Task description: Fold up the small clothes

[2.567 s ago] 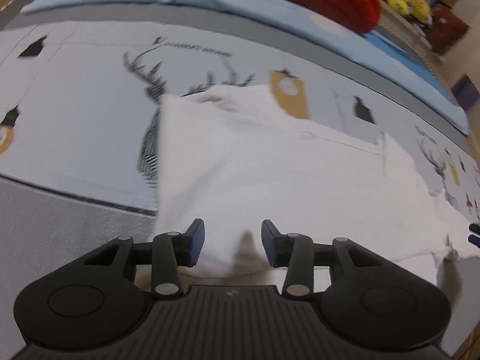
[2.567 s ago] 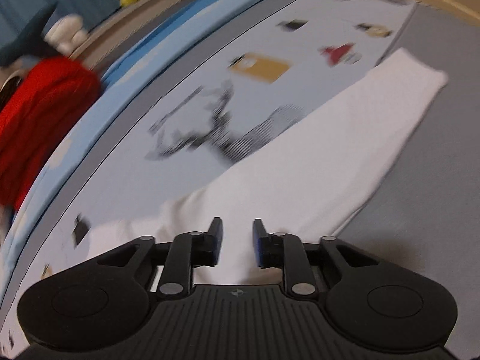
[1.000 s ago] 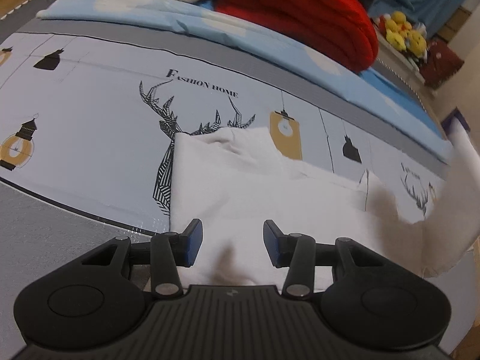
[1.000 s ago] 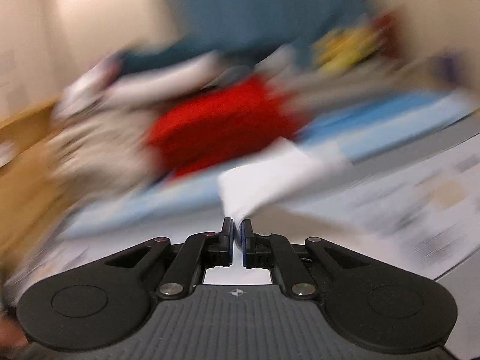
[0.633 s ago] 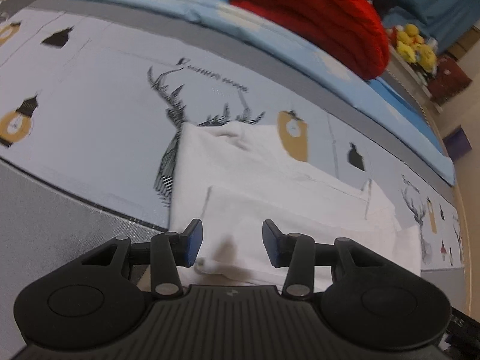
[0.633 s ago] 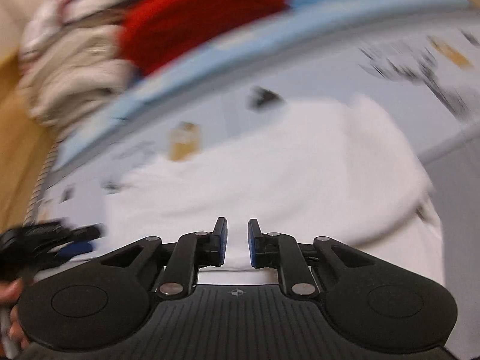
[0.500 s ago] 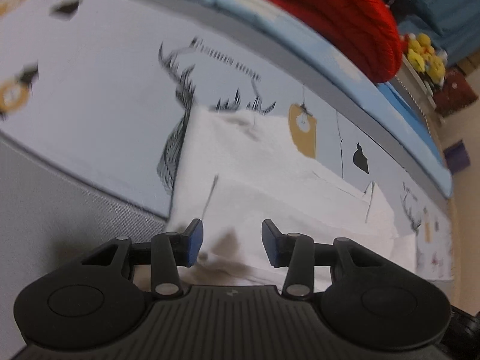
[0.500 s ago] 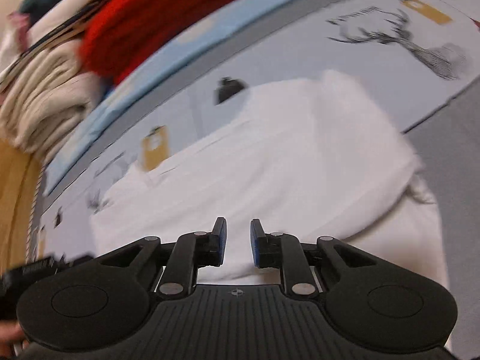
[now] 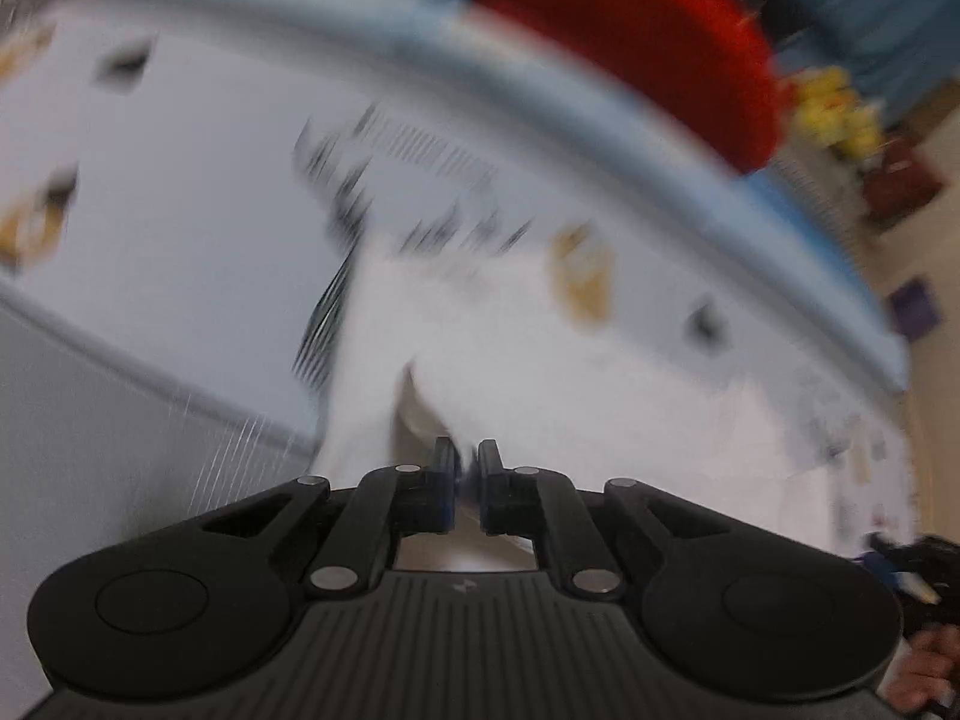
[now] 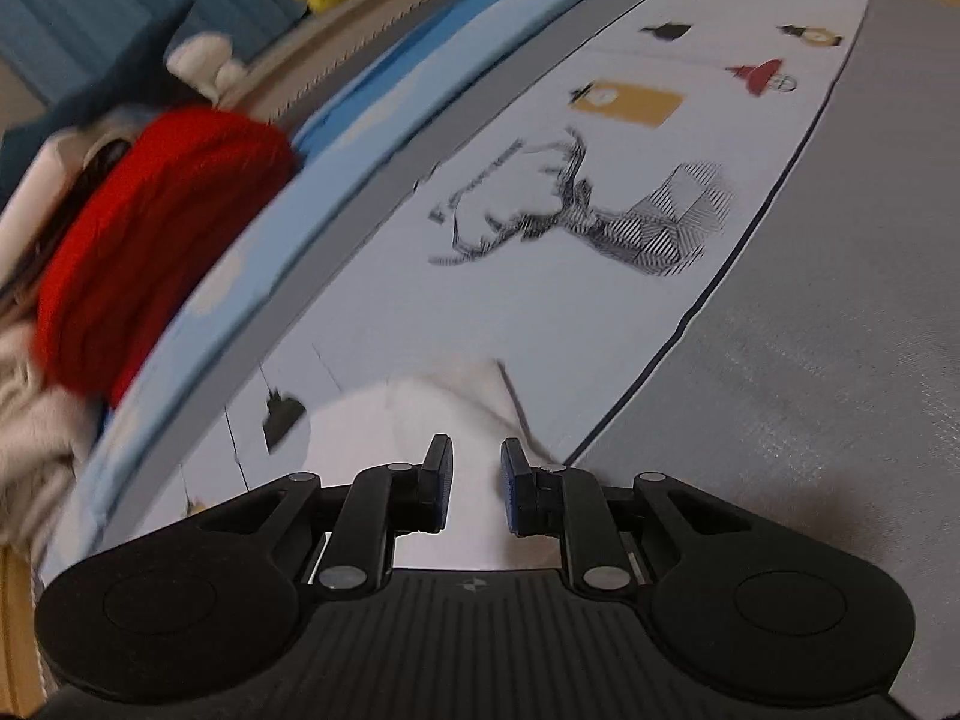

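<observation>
Pinching a raised fold of the white garment (image 9: 540,360), the left gripper (image 9: 467,468) had its jaws nearly closed on the cloth. Ahead of it the garment lay on the deer-print bed sheet (image 9: 180,240), blurred. The right gripper (image 10: 474,468) was released, jaws apart over the garment's edge (image 10: 420,414). Beyond lay a red blanket (image 10: 156,228).

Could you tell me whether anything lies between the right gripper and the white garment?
Nothing visible does: the right gripper hangs open directly over the white garment, with cloth showing between its fingers.
</observation>
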